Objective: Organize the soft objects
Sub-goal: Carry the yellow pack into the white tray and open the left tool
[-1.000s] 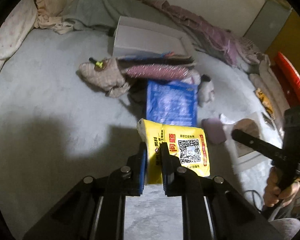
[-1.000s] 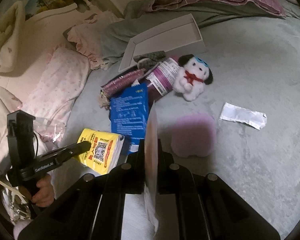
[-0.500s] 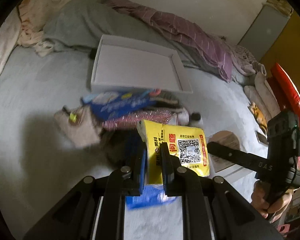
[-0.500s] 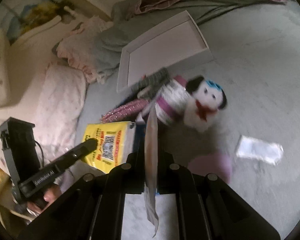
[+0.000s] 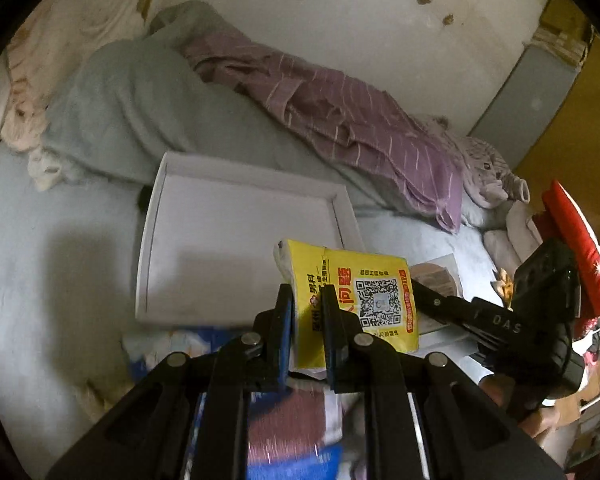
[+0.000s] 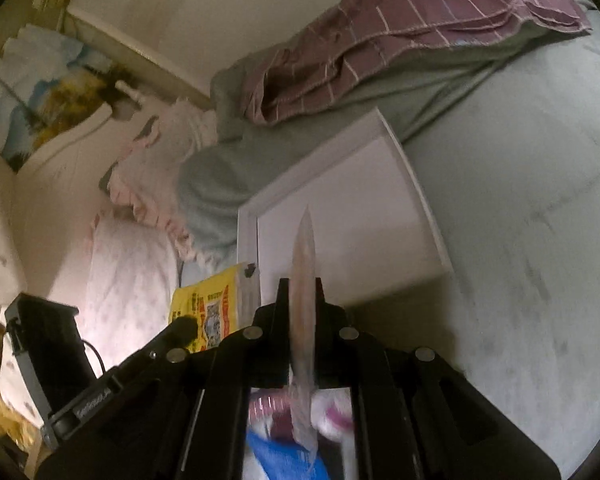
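Both claws have risen toward the white tray (image 5: 236,240); left claw (image 5: 306,320) grips the yellow packet (image 5: 356,296), right claw (image 6: 303,300) pinches a thin sachet (image 6: 305,264), seen edge-on in its own view.

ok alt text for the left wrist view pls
The left gripper is shut on a yellow tissue pack with a QR code, held up in front of an empty white tray on a grey bed. The right gripper reaches in from the right; purple striped bedding lies behind.
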Demonstrator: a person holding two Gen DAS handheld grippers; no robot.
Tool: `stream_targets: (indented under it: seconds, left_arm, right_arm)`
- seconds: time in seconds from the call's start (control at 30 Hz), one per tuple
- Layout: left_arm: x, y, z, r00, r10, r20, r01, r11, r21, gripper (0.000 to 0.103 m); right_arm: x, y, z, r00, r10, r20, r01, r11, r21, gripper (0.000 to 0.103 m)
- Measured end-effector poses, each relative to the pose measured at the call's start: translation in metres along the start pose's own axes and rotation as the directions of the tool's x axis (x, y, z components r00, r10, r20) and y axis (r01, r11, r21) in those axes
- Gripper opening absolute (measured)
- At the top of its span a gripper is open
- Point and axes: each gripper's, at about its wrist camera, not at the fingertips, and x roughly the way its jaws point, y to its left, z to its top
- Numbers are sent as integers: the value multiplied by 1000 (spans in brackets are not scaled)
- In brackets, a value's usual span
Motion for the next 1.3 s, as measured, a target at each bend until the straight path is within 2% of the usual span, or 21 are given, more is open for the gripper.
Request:
stream_targets:
  seconds: [0.07,0.17,0.23,0.4,0.5,0.53,0.6,0.63,0.7,0.87,0.9,1.07,1.27,1.3]
  left_arm:
    - [10,1,8,999,45,29,-45,999,15,12]
    - [34,9,16,985,158,67,-158,987,3,12]
    - [53,20,18,978,196,64,-196,981,-8,12]
    - [90,51,11,959,282,-23,-282,959,-2,12]
    - [96,74,8,966,248,-76,-253,966,-56,12]
    - [98,80,7,962,257,-98,-263,963,-55,12]
    - [101,92,6,938,322,-127,-331,942,-54,12]
    - [101,96,6,934,331,-137,-341,938,-56,13]
    - [98,103,6,939,313,-144,-324,944,-60,13]
    - [97,98,5,924,349,-154,-355,935,-15,17]
    - [96,97,6,925,346,-155,-352,936,-16,17]
    - [96,96,9,938,285,-198,-297,954,-34,34]
    - [73,96,9,945,289,-151,-300,952,-55,40]
    - [69,98,9,951,267,-153,-279,958,-62,40]
  right_arm:
    - [11,1,13,1000,15,21,-15,1000,4,9]
    - [33,2,29,997,15,70,-16,1000,11,9]
    - [48,-1,34,995,4,99,-4,1000,6,9]
    - [83,-25,21,996,38,74,-38,999,-6,9]
    - [97,-35,18,997,70,26,-71,997,38,9]
    - [99,-35,17,998,63,21,-64,997,34,9]
    - [99,-31,16,999,45,16,-45,999,13,9]
    - [99,-29,15,999,45,14,-45,999,1,9]
    - [101,-26,13,999,47,7,-47,999,-13,9]
    - [107,-18,12,999,47,-12,-47,998,-43,9]
    - [108,-17,13,999,50,-15,-50,998,-45,9]
    - [109,-12,14,999,48,-13,-49,997,-64,9]
    - [111,4,17,999,36,-23,-38,994,-99,9]
    - [113,8,17,999,24,-29,-27,994,-110,9]
